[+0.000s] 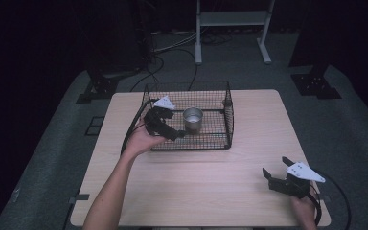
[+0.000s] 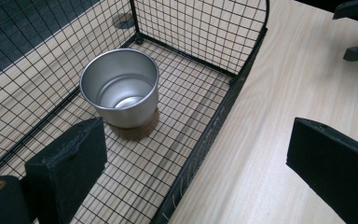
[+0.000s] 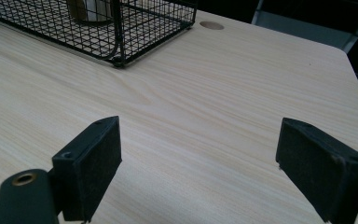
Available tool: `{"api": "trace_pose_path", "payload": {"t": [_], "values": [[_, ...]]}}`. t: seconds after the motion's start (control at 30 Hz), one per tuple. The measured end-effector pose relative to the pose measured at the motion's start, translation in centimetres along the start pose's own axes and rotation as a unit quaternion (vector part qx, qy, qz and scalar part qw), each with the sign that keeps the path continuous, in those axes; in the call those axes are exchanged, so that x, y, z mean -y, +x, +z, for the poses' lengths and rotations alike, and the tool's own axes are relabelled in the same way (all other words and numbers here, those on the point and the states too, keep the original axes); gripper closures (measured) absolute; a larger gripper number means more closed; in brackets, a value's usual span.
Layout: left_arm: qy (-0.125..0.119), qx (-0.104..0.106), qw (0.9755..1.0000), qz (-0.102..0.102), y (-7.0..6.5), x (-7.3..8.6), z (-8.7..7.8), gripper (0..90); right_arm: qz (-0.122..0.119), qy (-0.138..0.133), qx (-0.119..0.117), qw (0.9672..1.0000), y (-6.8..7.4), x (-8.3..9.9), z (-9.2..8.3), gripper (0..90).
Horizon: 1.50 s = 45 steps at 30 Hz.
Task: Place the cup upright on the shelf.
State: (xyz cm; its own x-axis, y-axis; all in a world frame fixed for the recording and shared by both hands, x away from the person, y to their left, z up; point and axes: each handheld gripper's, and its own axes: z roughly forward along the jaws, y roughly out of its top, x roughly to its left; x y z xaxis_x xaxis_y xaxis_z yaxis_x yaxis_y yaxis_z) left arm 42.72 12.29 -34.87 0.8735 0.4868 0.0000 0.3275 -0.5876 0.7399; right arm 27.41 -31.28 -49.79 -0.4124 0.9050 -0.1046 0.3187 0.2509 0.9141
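A black wire basket (image 1: 229, 115) stands on the far middle of the wooden table (image 1: 211, 187). Inside it a shiny empty metal cup (image 1: 193, 120) stands upright on a round cork coaster (image 2: 142, 132). My left gripper (image 1: 175, 125) is open at the basket's near left part. In the left gripper view the gripper (image 2: 196, 154) straddles the basket's wall (image 2: 214, 126), with one jaw inside and the other over bare table, and the cup (image 2: 121, 86) is just ahead. My right gripper (image 1: 277, 167) hangs open and empty over the table's near right corner.
The right gripper view looks along the open right gripper (image 3: 200, 158) to the basket's corner (image 3: 119, 56) and a round hole (image 3: 211, 25) in the tabletop. Behind the table are a white frame (image 1: 230, 19), black stand feet (image 1: 316, 84) and floor cables (image 1: 172, 48).
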Motion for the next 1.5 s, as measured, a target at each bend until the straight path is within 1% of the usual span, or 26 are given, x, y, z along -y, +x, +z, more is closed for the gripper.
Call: {"api": "trace_pose_path", "payload": {"t": [0.03, 0.27, 0.43, 0.5, 0.53, 0.63, 0.67, 0.7, 0.73, 0.83, 1.0, 1.03, 1.27, 1.37, 1.5], "values": [[-0.004, 0.001, 1.0, 0.003, -0.2, 0.2, -0.3, 3.9, -0.001, 0.001, 0.001, 1.0, 0.0, 0.0, 0.0, 13.4], [-0.007, 0.006, 0.9999, 0.007, -1.1, 1.0, -0.9, 3.9, -0.001, 0.001, 0.001, 1.0, 0.0, 0.0, 0.0, 13.4], [-0.015, 0.007, 0.9998, 0.012, -1.7, 1.5, -1.4, 3.9, -0.003, 0.001, 0.002, 1.0, 0.0, 0.0, 0.0, 13.4], [-0.018, 0.009, 0.9998, 0.008, -2.0, 2.0, -1.6, 3.9, -0.004, 0.001, 0.002, 1.0, 0.1, 0.0, 0.0, 13.4], [-0.018, 0.009, 0.9998, 0.008, -2.0, 2.0, -1.6, 3.9, -0.004, 0.001, 0.002, 1.0, 0.1, 0.0, 0.0, 13.4], [-0.016, 0.009, 0.9997, 0.014, -2.2, 2.9, -1.9, 3.9, -0.005, 0.002, 0.002, 1.0, 0.1, 0.0, 0.0, 13.5], [-0.016, 0.009, 0.9997, 0.014, -2.2, 2.9, -1.9, 3.9, -0.005, 0.002, 0.002, 1.0, 0.1, 0.0, 0.0, 13.5], [-0.018, 0.009, 0.9997, 0.01, -2.3, 3.3, -2.0, 3.9, -0.005, 0.003, 0.003, 1.0, 0.1, 0.0, 0.0, 13.4], [-0.018, 0.009, 0.9997, 0.01, -2.3, 3.3, -2.0, 3.9, -0.005, 0.003, 0.003, 1.0, 0.1, 0.0, 0.0, 13.4], [-0.022, 0.007, 0.9997, 0.01, -2.5, 4.0, -2.4, 3.9, -0.004, 0.003, 0.004, 1.0, 0.1, 0.0, 0.0, 13.5], [-0.024, 0.007, 0.9996, 0.008, -2.7, 4.6, -2.9, 3.9, -0.005, 0.004, 0.005, 1.0, 0.1, 0.0, 0.1, 13.5], [-0.026, 0.006, 0.9996, 0.008, -2.8, 4.9, -3.0, 3.9, -0.006, 0.004, 0.005, 1.0, 0.1, 0.0, 0.1, 13.4], [-0.029, 0.007, 0.9995, 0.004, -3.0, 5.9, -3.4, 3.9, -0.007, 0.004, 0.005, 1.0, 0.2, 0.0, 0.1, 13.4], [-0.033, 0.016, 0.9993, 0.001, -3.2, 6.3, -3.5, 3.8, -0.007, 0.005, 0.005, 1.0, 0.2, 0.0, 0.1, 13.4], [-0.032, 0.021, 0.9992, 0.006, -3.8, 6.9, -3.4, 3.8, -0.007, 0.005, 0.006, 0.9999, 0.2, 0.0, 0.1, 13.4]]}}
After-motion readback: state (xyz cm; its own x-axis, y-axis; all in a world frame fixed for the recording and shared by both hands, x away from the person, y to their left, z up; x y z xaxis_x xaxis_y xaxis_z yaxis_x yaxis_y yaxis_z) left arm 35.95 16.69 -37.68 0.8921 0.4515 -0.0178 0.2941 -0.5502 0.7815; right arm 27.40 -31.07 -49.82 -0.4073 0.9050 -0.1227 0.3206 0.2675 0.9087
